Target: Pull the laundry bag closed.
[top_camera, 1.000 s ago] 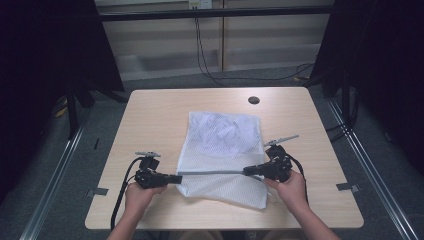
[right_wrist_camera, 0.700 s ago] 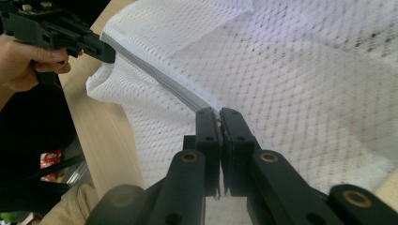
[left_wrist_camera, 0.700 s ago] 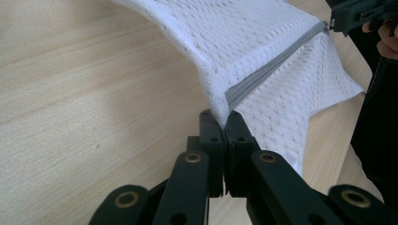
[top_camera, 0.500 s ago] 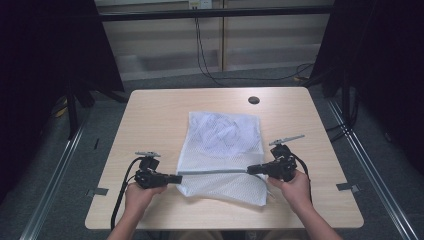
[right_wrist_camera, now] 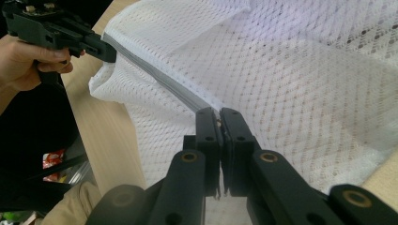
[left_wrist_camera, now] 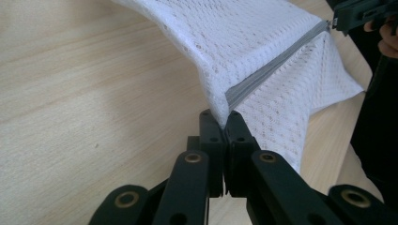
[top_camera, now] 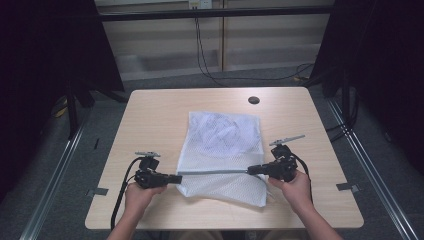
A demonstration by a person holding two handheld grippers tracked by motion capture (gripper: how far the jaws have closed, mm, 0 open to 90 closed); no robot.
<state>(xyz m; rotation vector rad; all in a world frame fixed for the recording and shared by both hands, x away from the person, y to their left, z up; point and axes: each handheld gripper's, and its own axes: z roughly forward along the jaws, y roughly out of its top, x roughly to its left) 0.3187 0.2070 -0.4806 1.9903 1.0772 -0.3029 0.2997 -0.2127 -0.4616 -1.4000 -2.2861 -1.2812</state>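
A white mesh bag point(top_camera: 222, 135) lies flat in the middle of the wooden table point(top_camera: 150, 125). Its grey zipper point(top_camera: 215, 172) runs across the near end, pulled taut and lifted between both grippers. My left gripper point(top_camera: 179, 178) is shut on the bag's left corner at the zipper's end point(left_wrist_camera: 224, 117). My right gripper point(top_camera: 250, 170) is shut on the zipper at its right end point(right_wrist_camera: 219, 115). What sits between the right jaws is hidden by them. In the left gripper view the zipper point(left_wrist_camera: 277, 63) stretches away to the right gripper point(left_wrist_camera: 338, 21).
A small black round disc point(top_camera: 253, 100) sits near the table's far edge. Cables hang and trail on the floor behind the table point(top_camera: 200, 55). Black curtains stand at both sides, and metal rails point(top_camera: 370, 160) run along the floor.
My right gripper has shifted slightly to the right and the zipper is drawn a little tighter. The left gripper has held its place.
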